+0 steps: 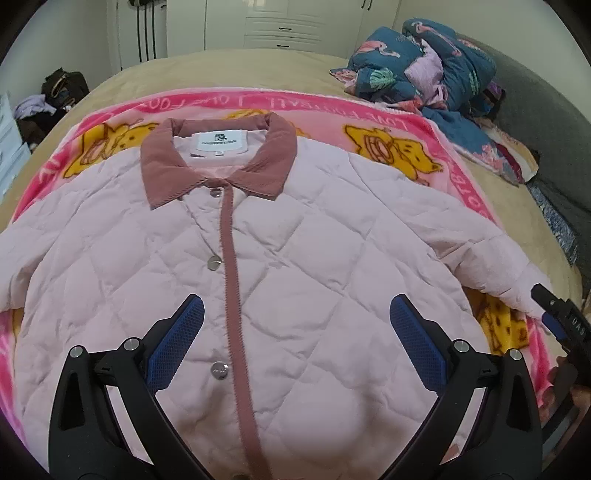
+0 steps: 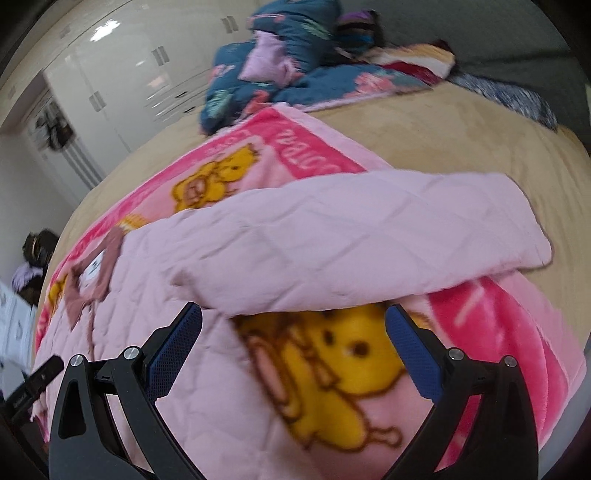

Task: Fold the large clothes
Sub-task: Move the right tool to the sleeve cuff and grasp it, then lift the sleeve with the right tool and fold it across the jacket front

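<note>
A pale pink quilted jacket point(image 1: 295, 266) with a dusty-rose collar point(image 1: 218, 162) and snap buttons lies face up on a pink cartoon blanket point(image 1: 399, 147). My left gripper point(image 1: 295, 310) is open and empty, hovering over the jacket's lower front. My right gripper point(image 2: 293, 314) is open and empty, just in front of the jacket's right sleeve point(image 2: 369, 236), which stretches out over the blanket point(image 2: 354, 362). The right gripper also shows at the right edge of the left wrist view point(image 1: 561, 317), beside the sleeve's cuff.
The blanket lies on a beige bed point(image 1: 221, 70). A heap of blue patterned bedding point(image 1: 424, 70) sits at the far right. White wardrobes point(image 1: 284, 22) stand behind, and clutter with bags point(image 1: 55, 96) lies at the far left.
</note>
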{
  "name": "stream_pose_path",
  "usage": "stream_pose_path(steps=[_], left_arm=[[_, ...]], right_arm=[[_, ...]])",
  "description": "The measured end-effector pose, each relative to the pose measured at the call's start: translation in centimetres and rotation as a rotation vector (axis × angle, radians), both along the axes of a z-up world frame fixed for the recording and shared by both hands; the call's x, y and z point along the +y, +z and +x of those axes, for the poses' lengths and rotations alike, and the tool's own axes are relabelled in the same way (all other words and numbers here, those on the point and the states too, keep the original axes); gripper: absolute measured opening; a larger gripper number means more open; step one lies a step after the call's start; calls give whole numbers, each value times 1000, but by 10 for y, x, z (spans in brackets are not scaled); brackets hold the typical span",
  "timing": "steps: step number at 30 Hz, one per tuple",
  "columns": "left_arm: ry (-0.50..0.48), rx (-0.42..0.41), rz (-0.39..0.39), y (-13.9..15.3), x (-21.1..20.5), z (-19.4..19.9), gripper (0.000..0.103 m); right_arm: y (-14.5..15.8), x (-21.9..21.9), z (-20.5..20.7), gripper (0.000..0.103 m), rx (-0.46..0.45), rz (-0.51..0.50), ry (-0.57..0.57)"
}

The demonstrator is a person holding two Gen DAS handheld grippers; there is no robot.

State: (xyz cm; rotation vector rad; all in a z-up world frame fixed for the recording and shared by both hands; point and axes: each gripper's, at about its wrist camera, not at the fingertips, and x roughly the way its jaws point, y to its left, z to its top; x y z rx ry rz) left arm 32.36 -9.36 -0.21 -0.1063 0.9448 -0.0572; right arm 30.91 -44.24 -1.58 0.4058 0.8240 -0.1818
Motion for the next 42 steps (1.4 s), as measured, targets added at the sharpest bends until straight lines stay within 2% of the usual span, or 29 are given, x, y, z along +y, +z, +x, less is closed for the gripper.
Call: stream_pose_path(steps=[17,21,24,26,27,28,31,34,37,42], left_arm=[[-8,40,65,-20,-33,13,95],[-4,46,100,-18,-34,14,95],[6,52,99,-16,-29,14,95],[19,52,91,-14,-23,13,95],[23,52,85,-13,-21,12,95],[29,52,78,-11,-17,10,95],[43,47,63,-7,-9,8,95],[49,45,66,-2,-4,5,95],[49,32,68,4,0,1,95],[56,-11,87,17,3,-6,95]], right_arm=[[-62,-111,4,99,87,206,-275],[-66,-138,5,99,52,242,-357],[-68,-160,5,97,5,282,-436],[-73,-174,2,91,-26,328,-481],[-76,-180,0,84,-45,355,-504],[-77,-184,0,65,-59,357,-511],[-82,-193,4,43,-78,366,-509],[-76,-192,8,30,-97,358,-464],[-55,-183,11,25,-142,288,-399],[-18,-166,12,23,-196,237,-320]])
